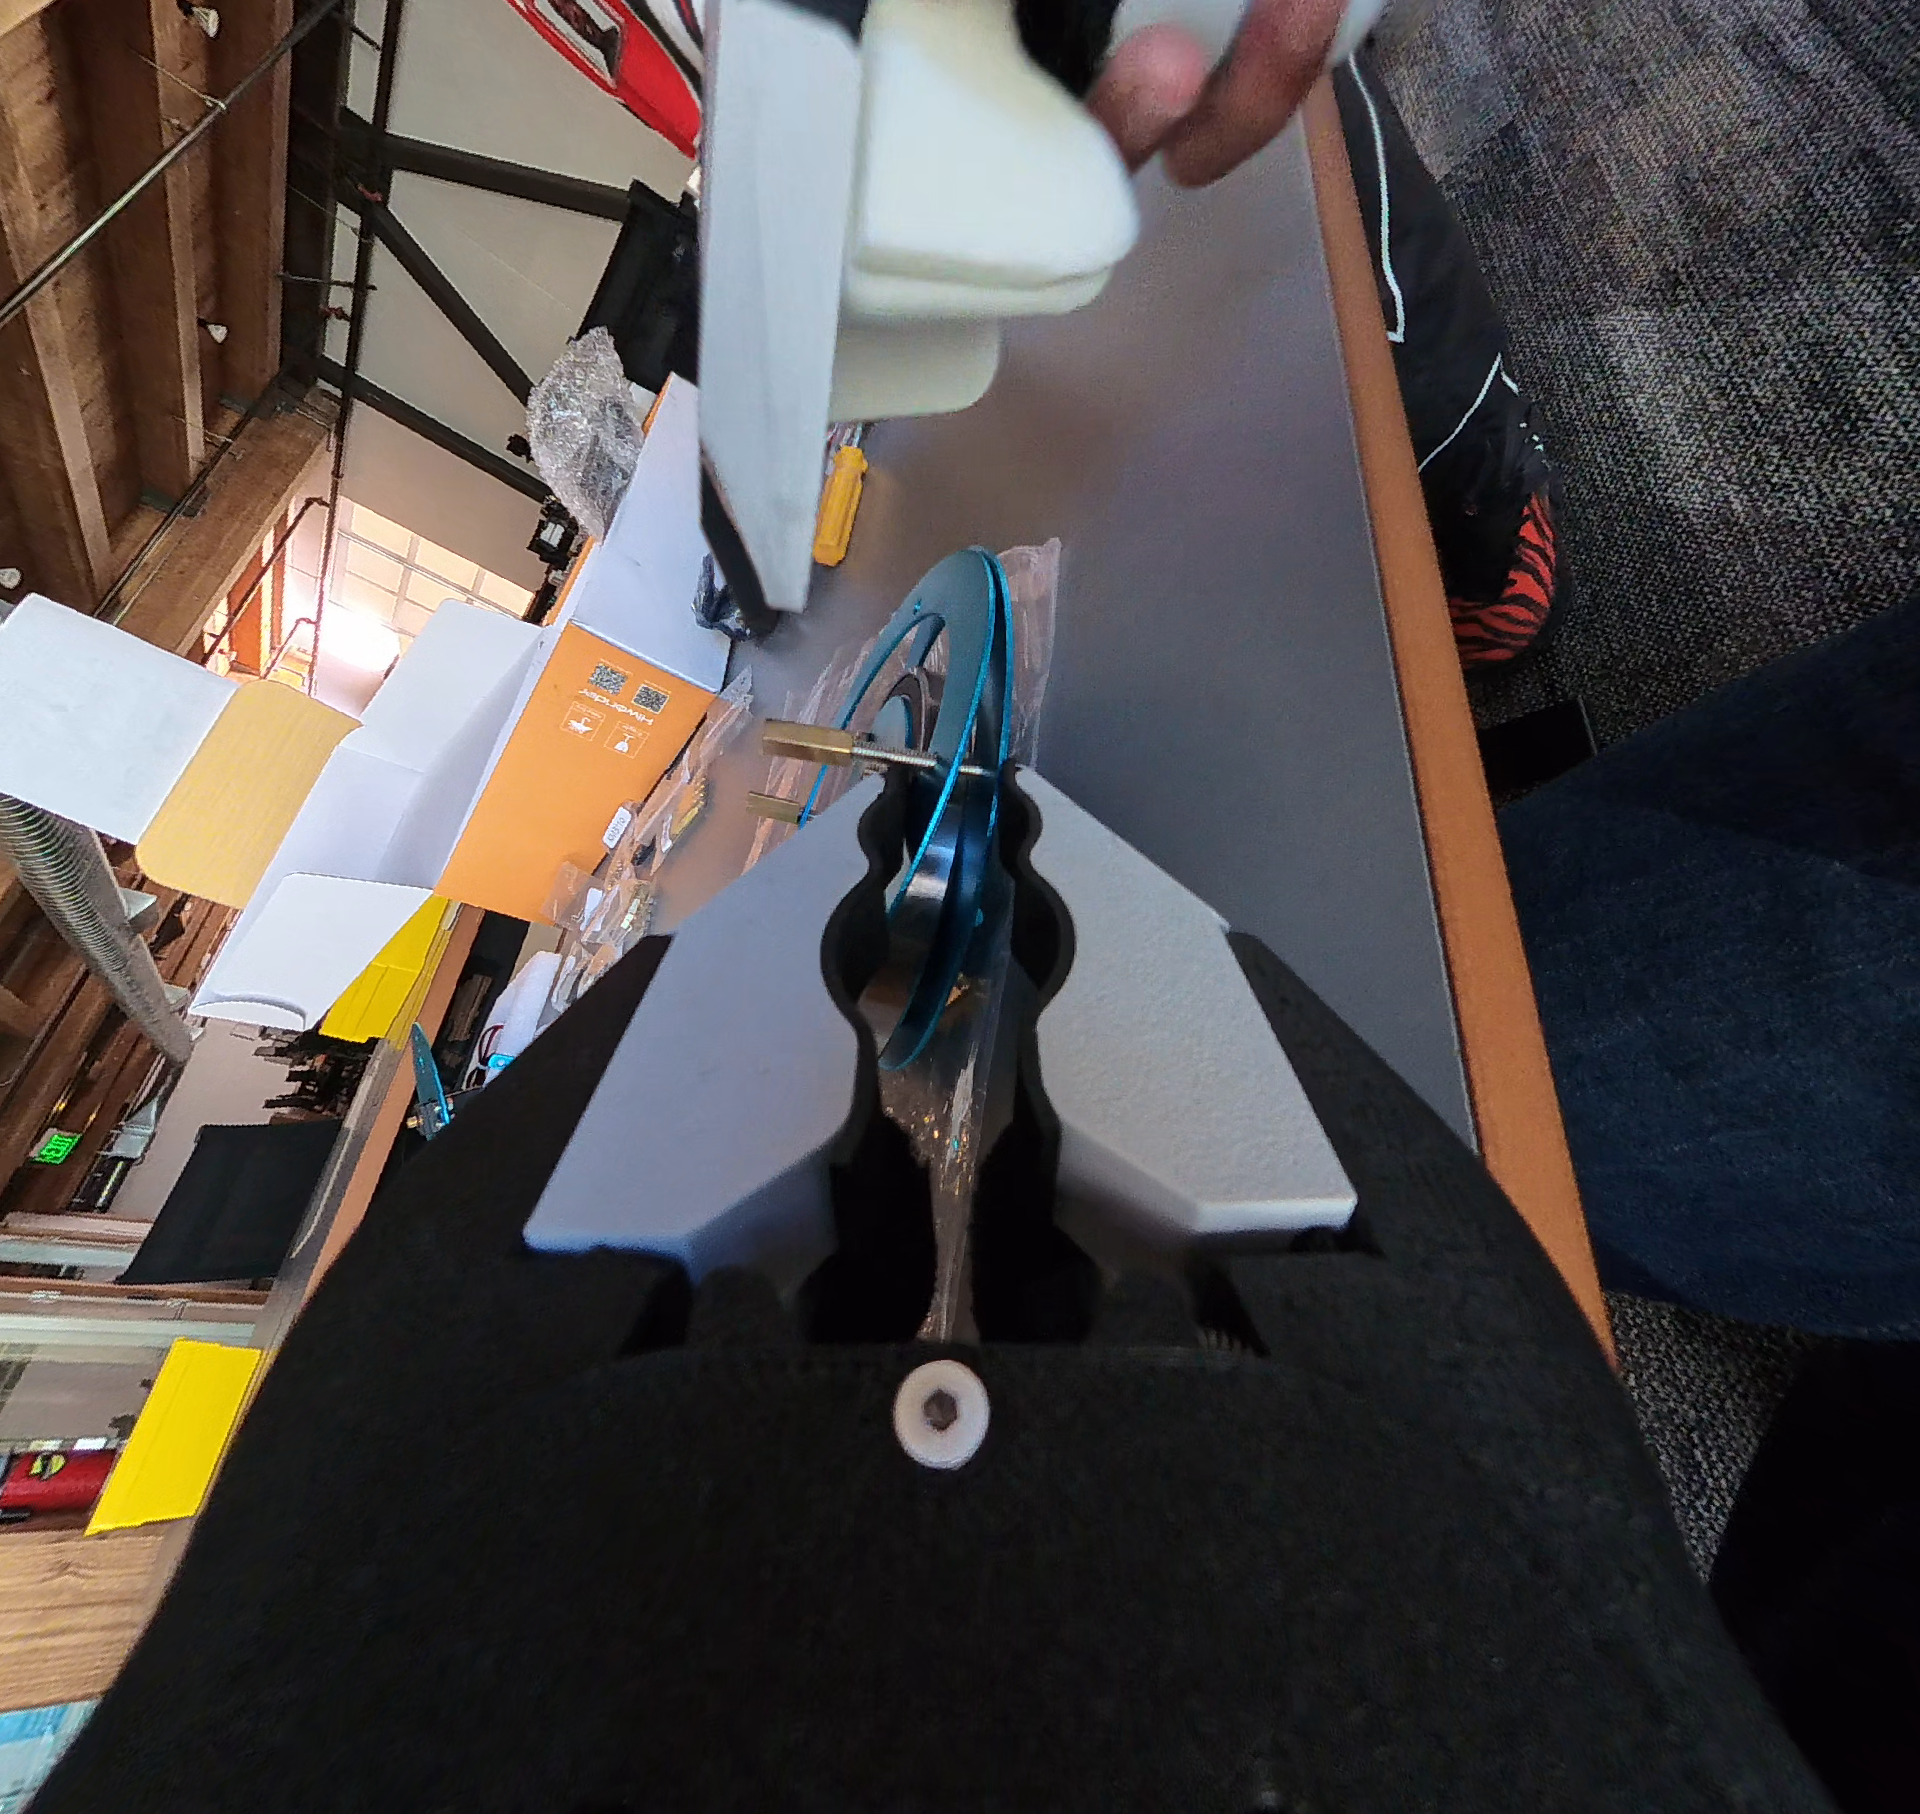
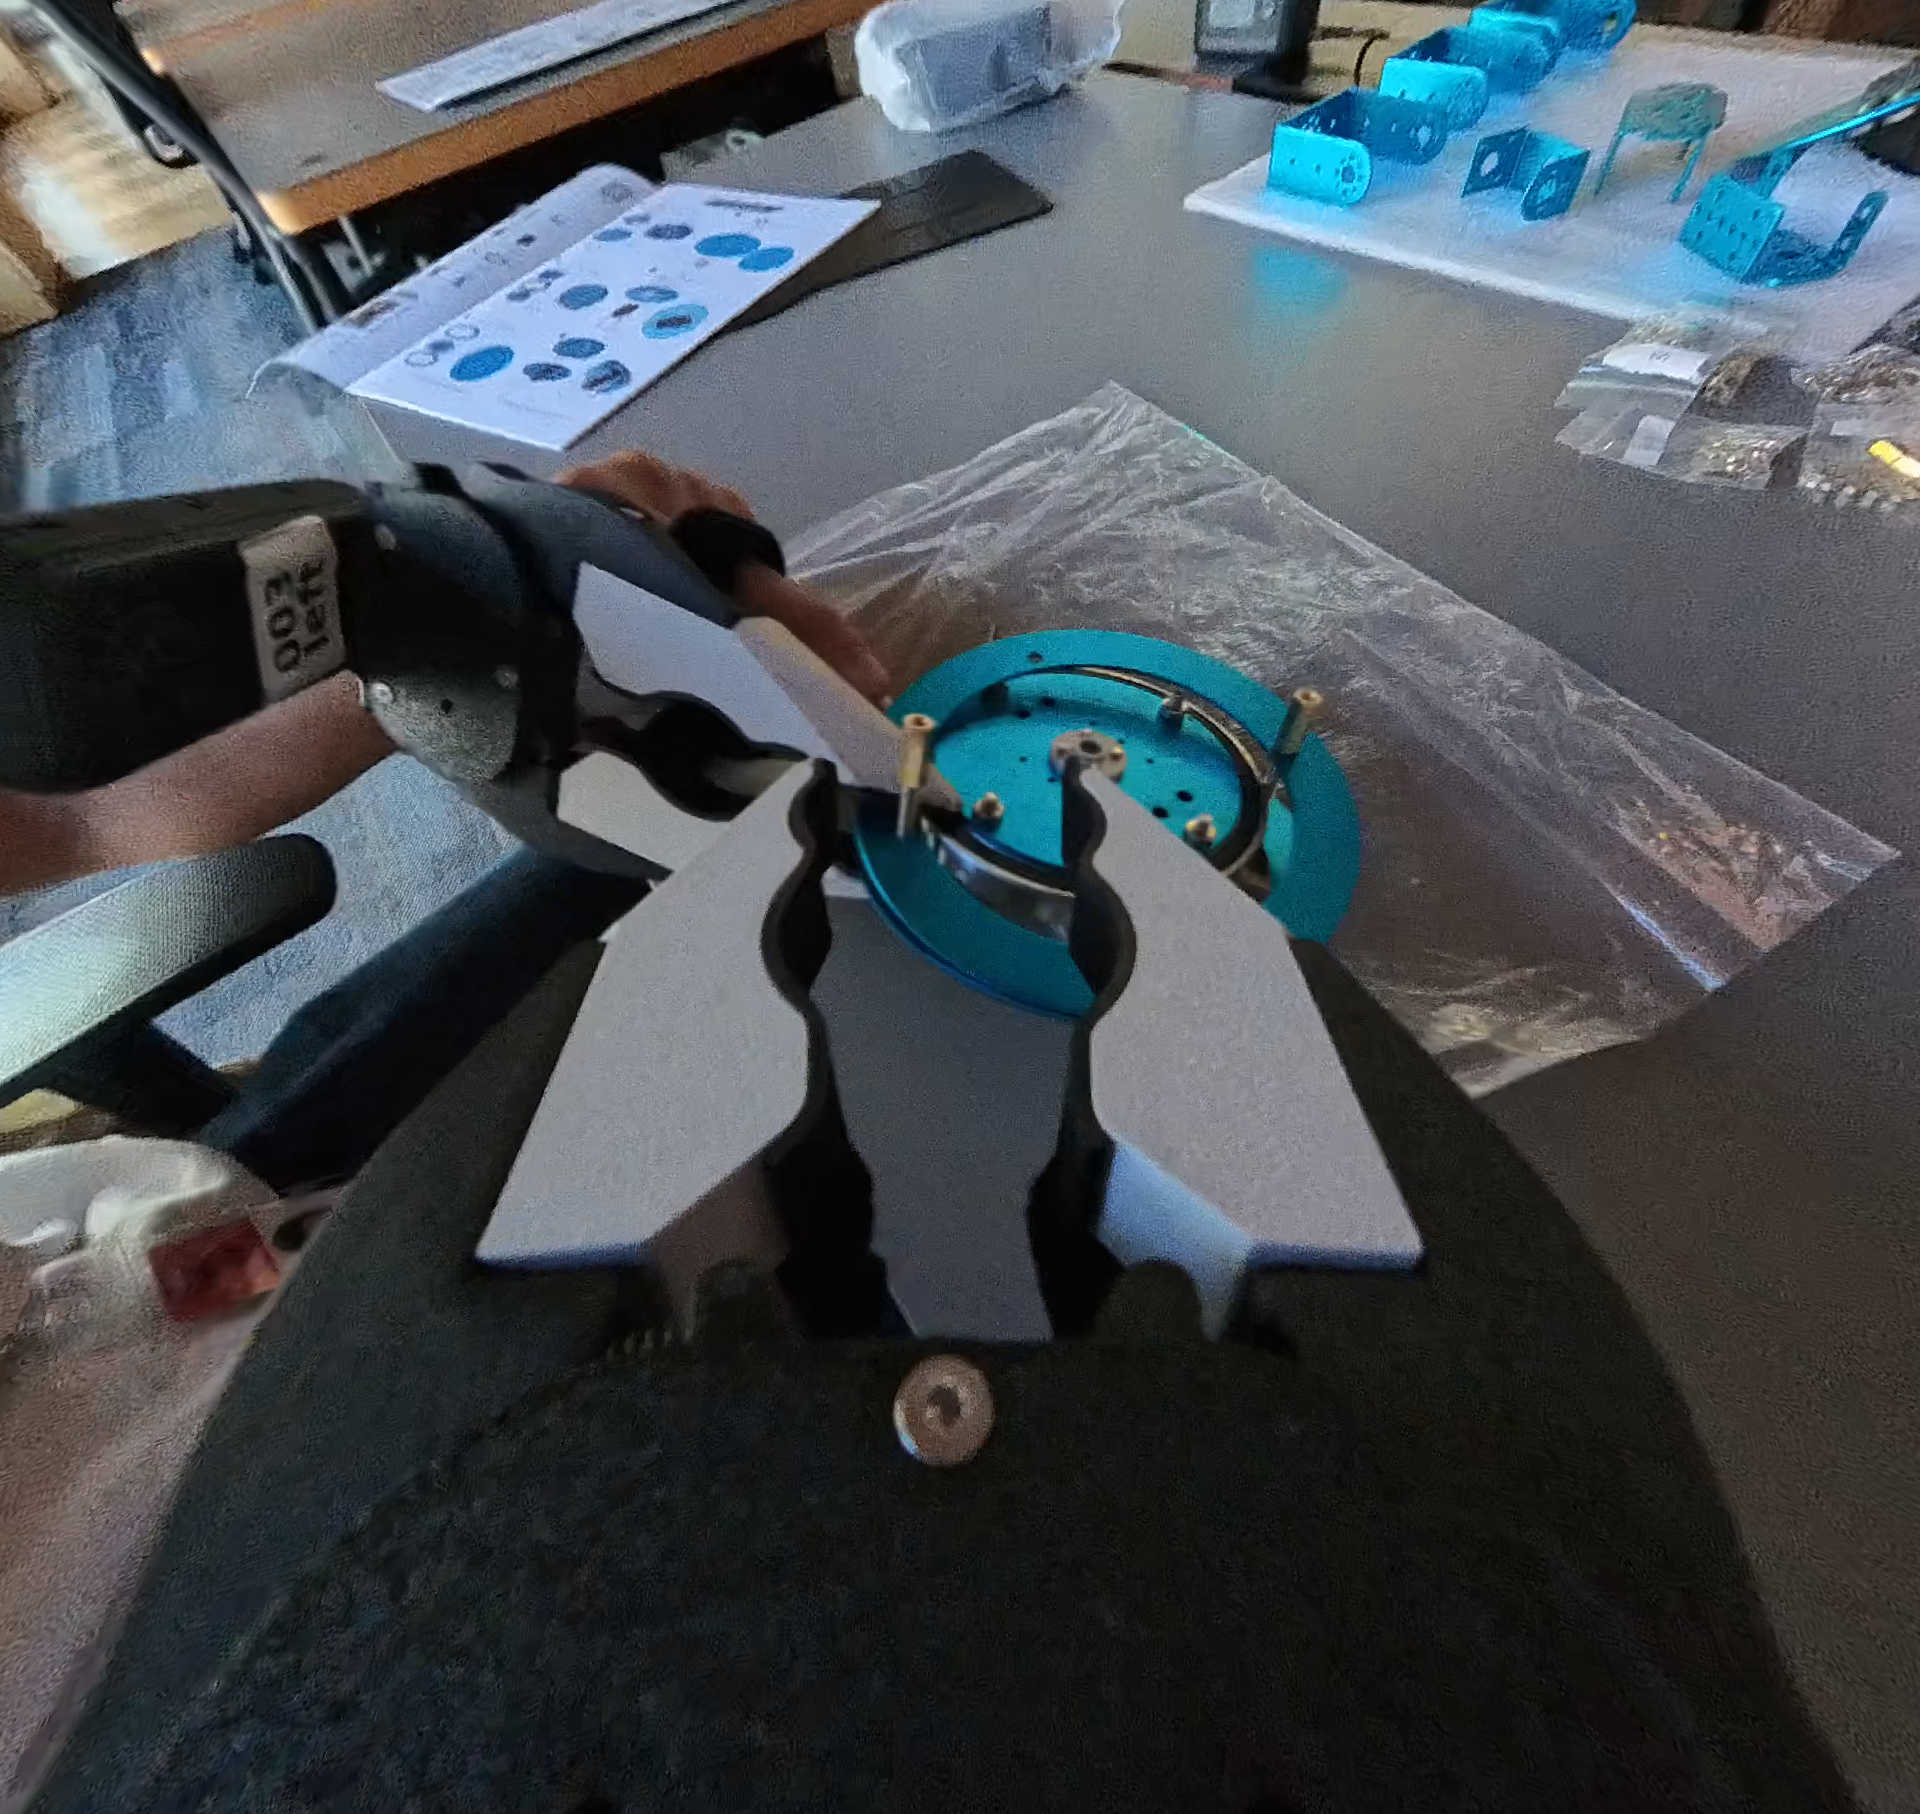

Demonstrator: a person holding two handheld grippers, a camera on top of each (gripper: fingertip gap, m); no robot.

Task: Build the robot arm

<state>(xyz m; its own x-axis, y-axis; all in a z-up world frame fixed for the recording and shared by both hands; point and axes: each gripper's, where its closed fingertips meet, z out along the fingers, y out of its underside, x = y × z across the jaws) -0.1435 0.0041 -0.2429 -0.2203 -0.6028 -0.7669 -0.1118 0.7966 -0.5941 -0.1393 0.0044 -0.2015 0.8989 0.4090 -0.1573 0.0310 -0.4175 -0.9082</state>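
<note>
Grey table (image 2: 1351, 434), wood edge; grey carpet (image 1: 1714, 154); timber ceiling beams (image 1: 94, 206).

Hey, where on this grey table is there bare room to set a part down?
Bare table lies between the booklet, the plastic bag and the white sheet of blue brackets. It is crowded around the blue disc, where both tools meet.

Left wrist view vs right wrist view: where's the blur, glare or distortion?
Left wrist view: the other tool and the hand at the top are smeared with blur, the window is blown out, and the table edge bows; the blue disc is sharp. Right wrist view: the disc is crisp, the blue brackets go soft, and the plastic bag shows glare.
</note>
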